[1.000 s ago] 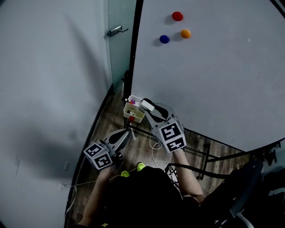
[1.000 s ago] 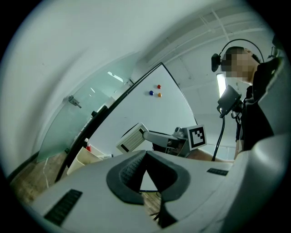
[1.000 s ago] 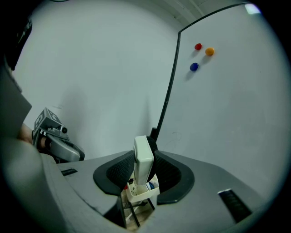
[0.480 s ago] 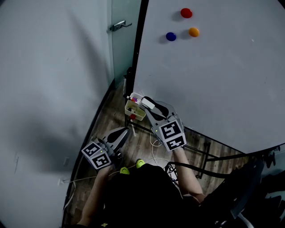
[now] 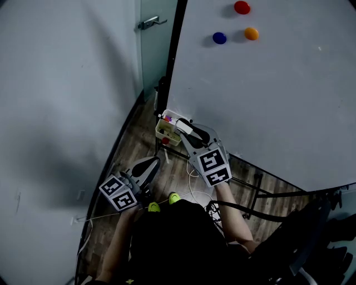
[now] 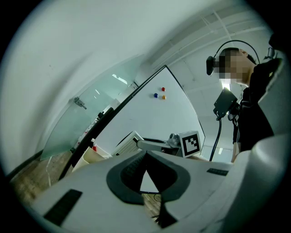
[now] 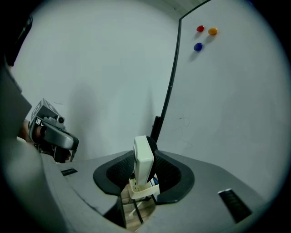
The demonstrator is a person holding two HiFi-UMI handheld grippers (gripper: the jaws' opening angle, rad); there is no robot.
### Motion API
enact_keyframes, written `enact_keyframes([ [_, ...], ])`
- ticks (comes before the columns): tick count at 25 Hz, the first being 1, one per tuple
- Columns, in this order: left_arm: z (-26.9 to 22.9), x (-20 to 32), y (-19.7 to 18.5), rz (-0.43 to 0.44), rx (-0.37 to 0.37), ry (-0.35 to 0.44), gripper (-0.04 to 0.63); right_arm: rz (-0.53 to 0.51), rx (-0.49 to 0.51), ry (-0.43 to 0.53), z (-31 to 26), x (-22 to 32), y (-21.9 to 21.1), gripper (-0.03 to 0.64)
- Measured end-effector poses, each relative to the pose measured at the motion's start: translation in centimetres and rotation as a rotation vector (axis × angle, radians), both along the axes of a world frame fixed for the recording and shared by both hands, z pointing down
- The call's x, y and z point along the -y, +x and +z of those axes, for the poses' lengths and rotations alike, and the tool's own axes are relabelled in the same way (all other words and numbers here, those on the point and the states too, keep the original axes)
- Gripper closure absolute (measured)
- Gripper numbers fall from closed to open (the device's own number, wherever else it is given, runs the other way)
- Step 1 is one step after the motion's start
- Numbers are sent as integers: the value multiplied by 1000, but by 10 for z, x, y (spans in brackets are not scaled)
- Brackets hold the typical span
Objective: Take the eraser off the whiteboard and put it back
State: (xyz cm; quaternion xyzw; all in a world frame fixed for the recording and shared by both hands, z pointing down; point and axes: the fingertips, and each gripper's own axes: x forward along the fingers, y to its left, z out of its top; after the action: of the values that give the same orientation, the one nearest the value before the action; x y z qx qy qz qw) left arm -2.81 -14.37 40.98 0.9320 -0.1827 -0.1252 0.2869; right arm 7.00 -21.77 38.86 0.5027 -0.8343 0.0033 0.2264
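The white eraser (image 7: 144,159) stands on edge between the pads of my right gripper (image 7: 144,157), which is shut on it. In the head view the eraser (image 5: 184,128) hangs over the right side of a pale yellow basket (image 5: 164,131) at the foot of the whiteboard (image 5: 278,100). The basket (image 7: 144,191) shows just beneath the eraser in the right gripper view. My left gripper (image 5: 154,163) hovers lower left over the wooden floor, apart from the basket. Its jaws meet at the tips with nothing between them (image 6: 145,154).
Red (image 5: 241,7), blue (image 5: 219,38) and orange (image 5: 251,33) magnets sit high on the whiteboard. The black board frame (image 5: 172,50) runs down to the basket. A glass door with a handle (image 5: 149,23) stands behind. Cables and the board's black stand legs (image 5: 245,186) lie on the floor.
My right gripper has sunk a little with the eraser, closer to the basket. The left gripper has stayed where it was.
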Motion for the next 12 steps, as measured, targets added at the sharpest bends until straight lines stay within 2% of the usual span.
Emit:
enact_keyframes([
  [12,6,-1,-2,-33,4,-27,572,-23,3,-35,20,11,-1,479],
])
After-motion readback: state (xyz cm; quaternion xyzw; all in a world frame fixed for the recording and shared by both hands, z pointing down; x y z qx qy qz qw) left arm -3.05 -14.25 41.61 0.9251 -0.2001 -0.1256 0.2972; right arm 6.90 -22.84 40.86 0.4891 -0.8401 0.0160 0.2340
